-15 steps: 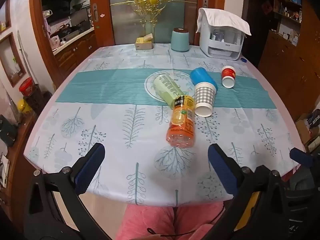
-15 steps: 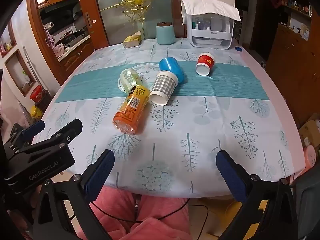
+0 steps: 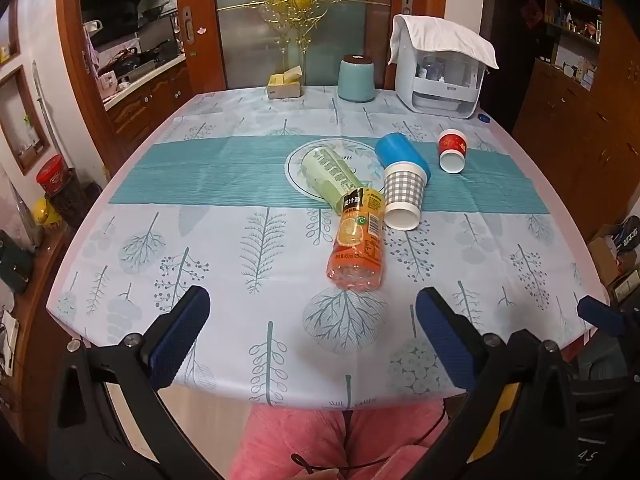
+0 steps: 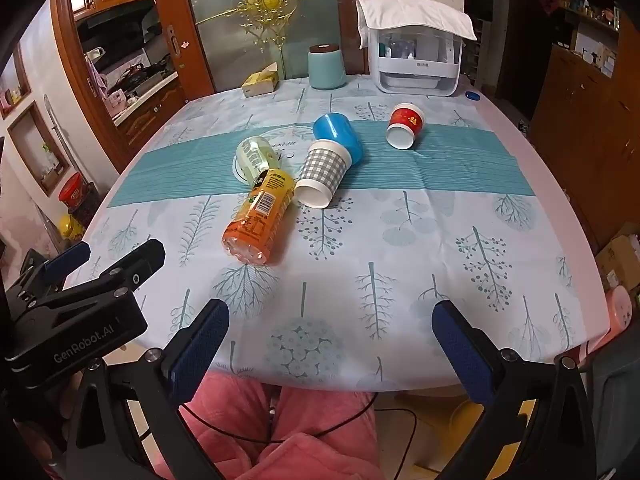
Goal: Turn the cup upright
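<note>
Both my grippers, left [image 3: 308,336] & right [image 4: 326,346], gape wide w/ nothing held; checked cup [image 4: 322,174], frame center, touches orange bottle [image 4: 258,216], so grabbing may roll it.

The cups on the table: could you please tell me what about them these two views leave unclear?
- Blue cup: its mouth is hidden behind the checked cup in both views.
- Green cup: its open end is hidden by the orange juice bottle in both views.
- Red cup: its print is too small to read.
- Neither claw touches any cup.
</note>
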{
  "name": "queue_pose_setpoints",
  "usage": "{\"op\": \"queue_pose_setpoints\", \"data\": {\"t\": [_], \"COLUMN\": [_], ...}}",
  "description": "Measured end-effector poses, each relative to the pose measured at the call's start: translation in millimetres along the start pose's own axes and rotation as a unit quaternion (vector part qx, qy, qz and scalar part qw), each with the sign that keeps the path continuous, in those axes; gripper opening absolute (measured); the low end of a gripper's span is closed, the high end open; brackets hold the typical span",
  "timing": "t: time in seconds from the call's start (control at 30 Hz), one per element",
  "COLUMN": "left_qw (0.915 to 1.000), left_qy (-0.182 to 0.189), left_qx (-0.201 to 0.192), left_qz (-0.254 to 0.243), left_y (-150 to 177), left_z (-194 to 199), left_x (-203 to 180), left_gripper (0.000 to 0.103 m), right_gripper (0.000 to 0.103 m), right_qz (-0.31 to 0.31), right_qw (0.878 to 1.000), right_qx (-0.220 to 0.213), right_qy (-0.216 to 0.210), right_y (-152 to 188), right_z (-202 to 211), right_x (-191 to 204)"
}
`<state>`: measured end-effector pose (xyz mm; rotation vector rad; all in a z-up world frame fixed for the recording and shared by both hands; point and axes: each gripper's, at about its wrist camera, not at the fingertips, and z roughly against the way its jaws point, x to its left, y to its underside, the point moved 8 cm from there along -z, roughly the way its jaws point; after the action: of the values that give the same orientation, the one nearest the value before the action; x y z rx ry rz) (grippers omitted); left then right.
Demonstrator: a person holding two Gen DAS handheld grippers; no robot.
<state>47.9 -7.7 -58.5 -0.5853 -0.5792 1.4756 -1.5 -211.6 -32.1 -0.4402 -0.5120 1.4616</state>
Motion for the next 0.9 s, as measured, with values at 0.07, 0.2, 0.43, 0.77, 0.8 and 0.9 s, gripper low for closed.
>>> {"op": "queue_pose_setpoints", "data": {"t": [0.07,0.2,0.43,0.77,0.8,0.9], "left_qw": [1.0,1.0,0.9999,0.9998,0.9998,0.9998], "left_qy": [0.001,0.005,0.002,0.012,0.009,0.0], "left_qx": [-0.002,-0.006,-0.014,-0.016,-0.016,-0.019], "left_qz": [0.002,0.001,0.002,0.006,0.005,0.0], "left_y": [0,-1,-3,-2,-3,-4], "left_z": [0,5,10,10,8,7], "left_x": [0,-2,-3,-2,-3,-3], "left_gripper": [0.102,0.102,0.102,0.102,0.102,0.102], "right_gripper": [0.102,0.102,0.102,0.102,0.102,0.102], "right_qz": [-0.003,-0.007,-0.007,-0.012,-0.011,-0.008], "right_qw": [1.0,1.0,1.0,0.999,0.998,0.998], "right_qx": [0.0,-0.006,-0.014,-0.037,-0.038,-0.039], "right_qy": [0.005,-0.01,-0.013,-0.038,-0.041,-0.044], "right_y": [1,0,2,-5,-4,-7], "right_z": [-4,-1,8,9,8,6], "right_x": [9,6,9,18,17,18]}}
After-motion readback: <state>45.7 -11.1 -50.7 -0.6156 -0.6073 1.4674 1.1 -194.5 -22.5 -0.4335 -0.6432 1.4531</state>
